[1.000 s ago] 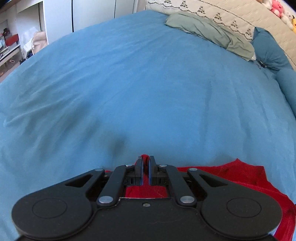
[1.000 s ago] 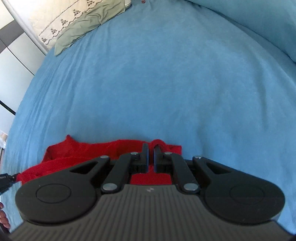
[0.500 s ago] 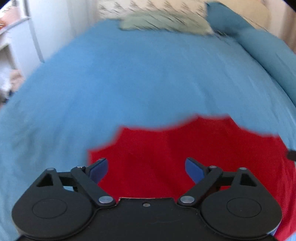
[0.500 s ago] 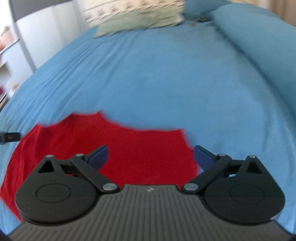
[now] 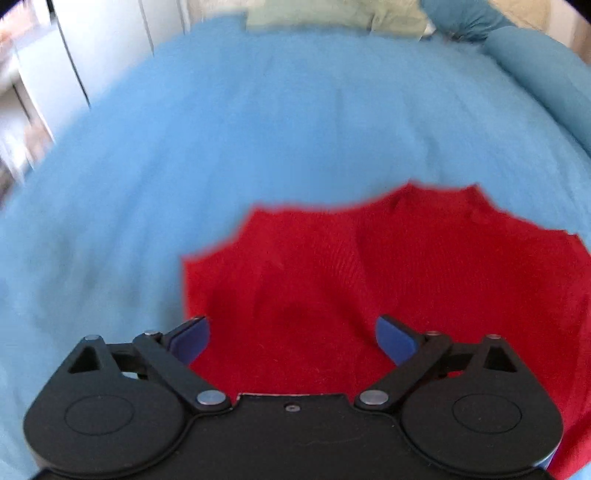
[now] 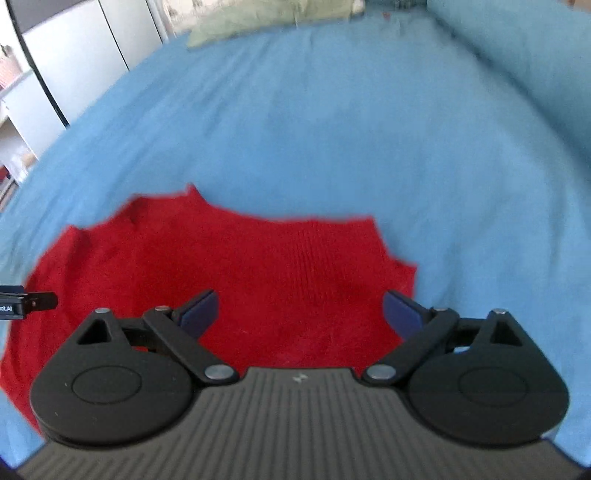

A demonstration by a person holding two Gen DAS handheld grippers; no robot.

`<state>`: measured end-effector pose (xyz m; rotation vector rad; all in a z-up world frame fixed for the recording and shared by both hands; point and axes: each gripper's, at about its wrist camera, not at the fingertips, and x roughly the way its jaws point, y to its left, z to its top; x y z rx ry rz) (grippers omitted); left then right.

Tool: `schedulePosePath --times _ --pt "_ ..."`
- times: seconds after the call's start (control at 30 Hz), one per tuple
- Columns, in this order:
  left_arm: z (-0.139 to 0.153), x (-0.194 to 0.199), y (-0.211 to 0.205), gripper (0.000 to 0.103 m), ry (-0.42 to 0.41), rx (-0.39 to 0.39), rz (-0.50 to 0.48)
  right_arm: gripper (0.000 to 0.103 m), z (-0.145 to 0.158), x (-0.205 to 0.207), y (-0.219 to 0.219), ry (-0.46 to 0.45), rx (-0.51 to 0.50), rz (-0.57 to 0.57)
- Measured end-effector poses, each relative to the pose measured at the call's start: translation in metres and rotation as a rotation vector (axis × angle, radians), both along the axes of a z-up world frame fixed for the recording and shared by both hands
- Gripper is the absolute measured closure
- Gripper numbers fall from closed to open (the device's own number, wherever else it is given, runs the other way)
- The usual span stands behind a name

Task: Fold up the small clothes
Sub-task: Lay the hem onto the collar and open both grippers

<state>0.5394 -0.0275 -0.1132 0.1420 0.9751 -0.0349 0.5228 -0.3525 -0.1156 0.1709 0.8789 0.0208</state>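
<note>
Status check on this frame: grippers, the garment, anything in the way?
Left gripper jaws opening, nothing between them. Right gripper open, empty. Red garment flat on blue bedspread. Nothing in the way.

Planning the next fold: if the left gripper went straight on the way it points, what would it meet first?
Most likely the red garment, lying on the blue bedspread. The left gripper is tilted down at it, jaws opening with nothing gripped; the cloth fills the gap ahead, though depth is unclear.

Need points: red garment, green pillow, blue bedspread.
red garment (image 5: 369, 280), left wrist view, on the middle of the knit.
green pillow (image 6: 258, 18), right wrist view, on its top face.
blue bedspread (image 6: 332, 129), right wrist view, on bare cover beyond the garment.
</note>
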Motion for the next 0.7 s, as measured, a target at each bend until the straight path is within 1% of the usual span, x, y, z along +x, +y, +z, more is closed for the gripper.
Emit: schedulePosePath --times 0.03,0.07,0.13,0.2,0.27,0.37,0.4,0.57,0.67,0.7 --pt "0.014 -0.007 -0.001 0.001 -0.034 0.017 -0.014 0.0 0.016 -0.013 -0.001 -0.015 -0.009 -0.004" --pt "0.029 -0.016 -0.005 0.0 -0.065 0.037 -0.031 0.0 0.031 -0.025 -0.001 -0.023 -0.019 -0.016" --pt "0.052 -0.036 -0.017 0.0 -0.095 0.062 -0.069 0.0 0.058 -0.053 -0.003 -0.019 -0.024 -0.061" --pt "0.059 -0.053 -0.029 0.0 -0.085 0.076 -0.1 0.0 0.072 -0.079 -0.002 -0.012 -0.022 -0.105" --pt "0.055 -0.07 -0.04 0.0 -0.045 0.073 -0.12 0.0 0.072 -0.102 -0.004 0.034 -0.023 -0.14" --pt "0.034 -0.087 -0.052 0.0 0.047 0.029 -0.135 0.0 0.054 -0.128 -0.007 0.105 -0.005 -0.182" --pt "0.028 -0.091 -0.055 0.0 0.06 0.024 -0.14 0.0 0.044 -0.136 -0.009 0.123 0.008 -0.187" --pt "-0.007 -0.097 -0.078 0.0 0.08 0.027 -0.155 0.0 -0.008 -0.158 -0.013 0.155 0.052 -0.224" --pt "-0.024 -0.095 -0.084 0.0 0.092 0.022 -0.154 0.005 -0.034 -0.16 -0.018 0.178 0.126 -0.255" --pt "-0.028 -0.094 -0.086 0.0 0.096 0.028 -0.155 0.008 -0.041 -0.159 -0.02 0.186 0.163 -0.265"
